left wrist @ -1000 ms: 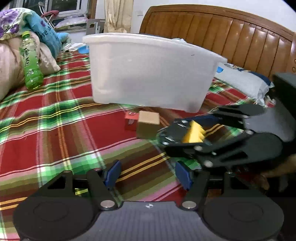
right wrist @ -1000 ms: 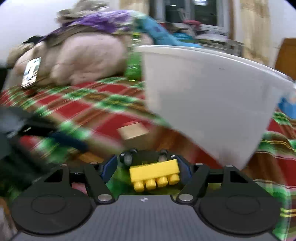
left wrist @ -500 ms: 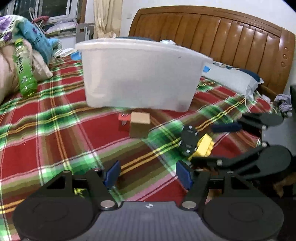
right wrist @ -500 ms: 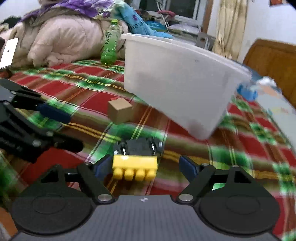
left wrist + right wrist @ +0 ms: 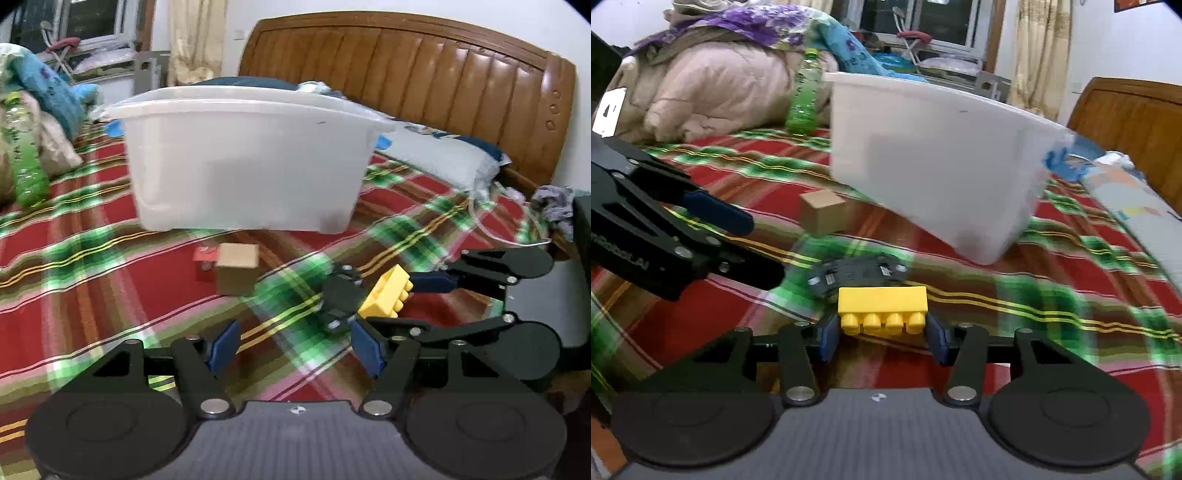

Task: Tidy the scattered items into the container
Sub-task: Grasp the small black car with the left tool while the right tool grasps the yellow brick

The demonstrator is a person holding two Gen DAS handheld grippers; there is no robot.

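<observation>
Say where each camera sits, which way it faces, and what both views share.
Left wrist: on the left gripper, jaws open, facing the tub and headboard; right gripper visible.
Right wrist: on the right gripper, jaws just closed on the yellow brick, facing the window; left gripper visible.
Shared: tub, brick, wooden block.

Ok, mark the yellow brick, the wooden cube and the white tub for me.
yellow brick [image 5: 882,300]: right wrist view, on its smooth long face above the studs.
wooden cube [image 5: 237,268]: left wrist view, on the middle of the block.
white tub [image 5: 243,173]: left wrist view, on its near side wall.
</observation>
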